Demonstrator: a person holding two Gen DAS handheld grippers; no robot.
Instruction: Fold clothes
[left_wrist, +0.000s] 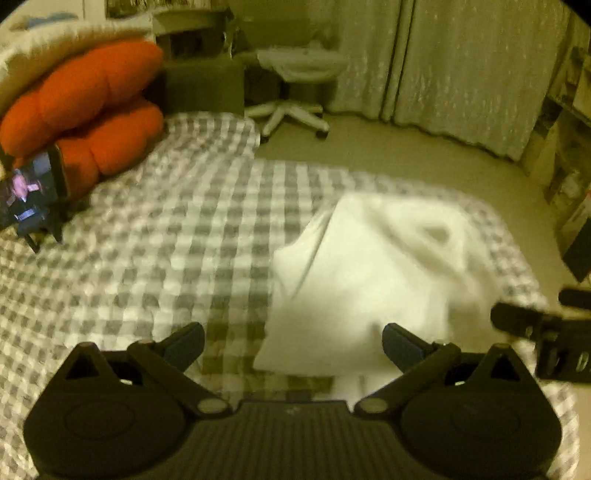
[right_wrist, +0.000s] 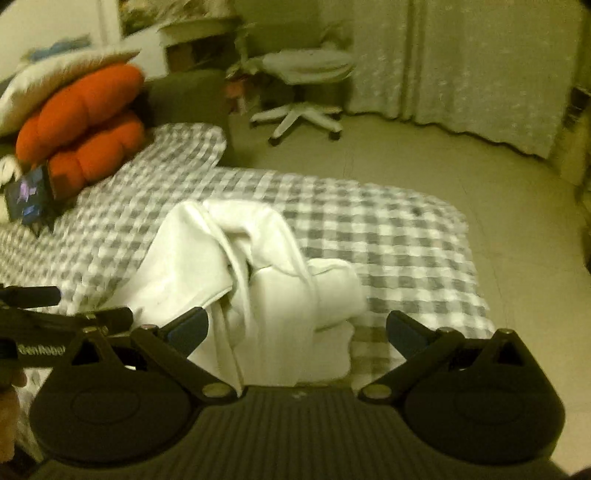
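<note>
A white garment (left_wrist: 373, 273) lies partly folded on the grey-and-white checked bed cover (left_wrist: 155, 236). In the right wrist view the white garment (right_wrist: 258, 280) looks rumpled, with folds running toward the camera. My left gripper (left_wrist: 293, 341) is open just above the garment's near edge, nothing between its fingers. My right gripper (right_wrist: 297, 332) is open as well, hovering over the near end of the cloth without holding it. The right gripper's body (left_wrist: 546, 332) shows at the right edge of the left wrist view, and the left gripper's body (right_wrist: 44, 325) at the left edge of the right wrist view.
Orange cushions (left_wrist: 88, 107) and a phone on a stand (left_wrist: 29, 192) sit at the bed's far left. A white swivel chair (left_wrist: 295, 85) stands on the floor beyond the bed, curtains (left_wrist: 461, 66) behind it. Shelves (left_wrist: 569, 147) line the right wall.
</note>
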